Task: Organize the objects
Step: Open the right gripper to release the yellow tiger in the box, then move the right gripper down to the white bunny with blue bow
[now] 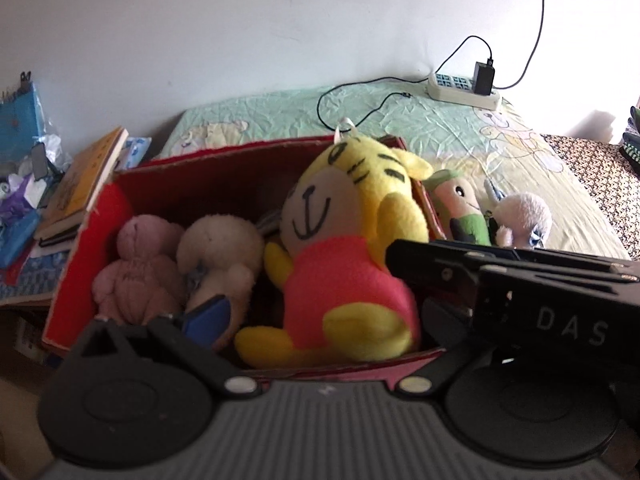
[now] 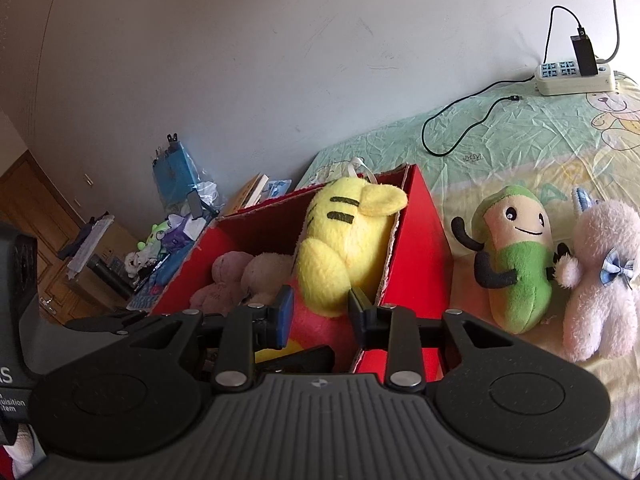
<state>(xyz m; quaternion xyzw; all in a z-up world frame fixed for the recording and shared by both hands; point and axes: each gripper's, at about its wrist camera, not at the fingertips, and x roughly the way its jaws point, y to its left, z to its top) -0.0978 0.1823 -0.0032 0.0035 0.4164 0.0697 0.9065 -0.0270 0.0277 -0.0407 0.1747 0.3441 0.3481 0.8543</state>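
A red cardboard box [image 1: 72, 264] [image 2: 420, 240] stands on the bed. Inside lie a pink plush [image 1: 136, 268] [image 2: 224, 276], a cream plush [image 1: 220, 248] [image 2: 268, 272] and a yellow tiger plush in a pink shirt [image 1: 344, 248] [image 2: 344, 248]. My right gripper [image 2: 320, 312] holds its fingers on both sides of the tiger's lower body; it also shows in the left wrist view [image 1: 500, 276]. My left gripper [image 1: 320, 320] is wide open in front of the box, and only its left blue pad [image 1: 208, 316] shows. A green peanut plush [image 2: 516, 264] [image 1: 464, 208] and a pale pink bunny plush [image 2: 604, 276] [image 1: 520, 220] stand on the bed right of the box.
A power strip [image 2: 576, 76] [image 1: 464, 88] with a charger and cables lies at the back of the bed by the wall. Left of the box are a book [image 1: 84, 176] and a cluttered side table [image 2: 152, 264]. A wooden door [image 2: 36, 216] is far left.
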